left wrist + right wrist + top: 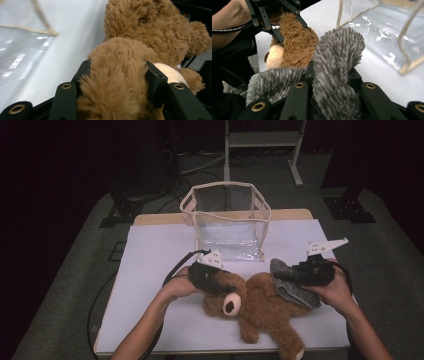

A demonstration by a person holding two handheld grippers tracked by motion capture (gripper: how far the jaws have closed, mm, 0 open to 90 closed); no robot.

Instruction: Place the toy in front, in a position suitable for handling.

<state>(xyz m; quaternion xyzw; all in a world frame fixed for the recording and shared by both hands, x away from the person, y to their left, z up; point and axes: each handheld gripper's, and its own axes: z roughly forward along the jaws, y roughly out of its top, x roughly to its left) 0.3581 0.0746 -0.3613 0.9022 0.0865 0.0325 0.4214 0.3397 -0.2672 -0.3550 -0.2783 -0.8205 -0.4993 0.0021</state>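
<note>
A brown teddy bear (265,307) lies on its back on the white table cover (160,250), head toward the left. My left gripper (220,285) is shut on the bear's head, and brown fur (130,65) is squeezed between both black jaws in the left gripper view. A grey fuzzy plush piece (295,292) rests against the bear's upper body on the right. My right gripper (290,275) is shut on it, and its grey pile (337,55) bulges up between the jaws in the right gripper view. Behind it there, the bear's face (297,42) sits in the other gripper's jaws.
A clear plastic bag with cream piping (227,220) stands open-topped at the back middle of the table, just beyond both grippers. Bare white cover lies to its left and right. The table's front edge runs close under the bear's legs. Dark stands and cables are on the floor behind.
</note>
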